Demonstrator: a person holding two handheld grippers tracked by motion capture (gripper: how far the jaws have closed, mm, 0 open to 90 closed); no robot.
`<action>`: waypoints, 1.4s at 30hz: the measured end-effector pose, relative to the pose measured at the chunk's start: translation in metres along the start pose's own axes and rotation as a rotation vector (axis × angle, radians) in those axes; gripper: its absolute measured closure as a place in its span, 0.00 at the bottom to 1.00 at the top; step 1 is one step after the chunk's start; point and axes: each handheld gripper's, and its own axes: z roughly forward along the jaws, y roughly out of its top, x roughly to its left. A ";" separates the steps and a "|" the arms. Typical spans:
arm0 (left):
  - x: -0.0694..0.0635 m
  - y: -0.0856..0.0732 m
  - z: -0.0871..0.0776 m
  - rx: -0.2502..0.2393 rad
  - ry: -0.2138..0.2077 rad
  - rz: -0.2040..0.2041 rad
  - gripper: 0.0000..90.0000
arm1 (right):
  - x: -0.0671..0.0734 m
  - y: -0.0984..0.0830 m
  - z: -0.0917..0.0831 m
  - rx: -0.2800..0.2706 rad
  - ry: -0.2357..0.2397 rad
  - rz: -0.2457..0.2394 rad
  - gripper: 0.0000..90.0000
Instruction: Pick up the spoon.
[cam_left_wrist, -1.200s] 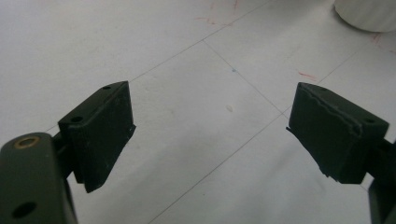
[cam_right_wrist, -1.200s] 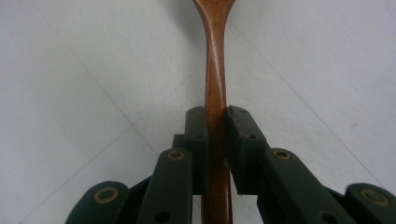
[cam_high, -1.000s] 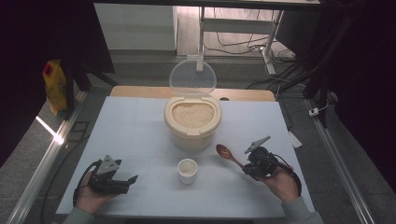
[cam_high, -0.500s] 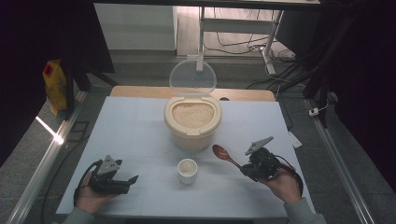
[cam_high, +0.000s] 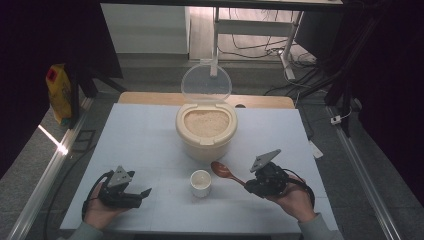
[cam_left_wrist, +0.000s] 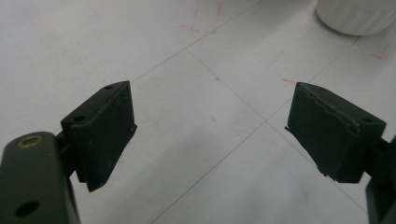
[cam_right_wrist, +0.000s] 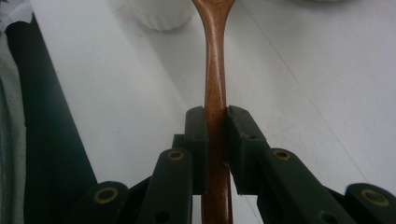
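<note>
Wooden spoon (cam_high: 226, 172) held by its handle in the right gripper (cam_high: 250, 184), whose fingers (cam_right_wrist: 196, 140) are closed tight on either side of the shaft. Compared with 1 second ago, the spoon has been lifted off the bench (cam_high: 145, 135) and carried toward the middle, so its bowl now hangs just beside the small white cup (cam_high: 200, 182) and close in front of the rice container (cam_high: 205, 131). That reads as the start of a scooping move: the spoon is secured and aimed at the rice, but nothing has been scooped yet. The container's clear lid (cam_high: 206, 84) stands upright at the back, leaving the top open to reach from the near side. The left gripper (cam_high: 137, 195) rests low at the near left of the bench with its fingers (cam_left_wrist: 100, 130) spread wide and nothing between them, well apart from the cup. Open bench lies on both sides of the container and between the 2 hands. The cup sits near the spoon's path, so a low swing could knock it. A yellow bag (cam_high: 59, 92) stands off the bench at far left.
</note>
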 end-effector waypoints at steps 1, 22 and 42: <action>-0.001 0.002 -0.001 -0.002 -0.004 0.004 0.17 | 0.001 0.002 0.001 0.000 0.002 -0.007 0.87; -0.056 0.077 -0.006 -0.066 -0.136 0.215 0.19 | 0.022 0.039 0.014 0.007 0.038 -0.120 0.87; -0.100 0.134 0.018 -0.009 -0.244 0.405 0.27 | 0.038 0.060 0.027 0.016 0.058 -0.212 0.87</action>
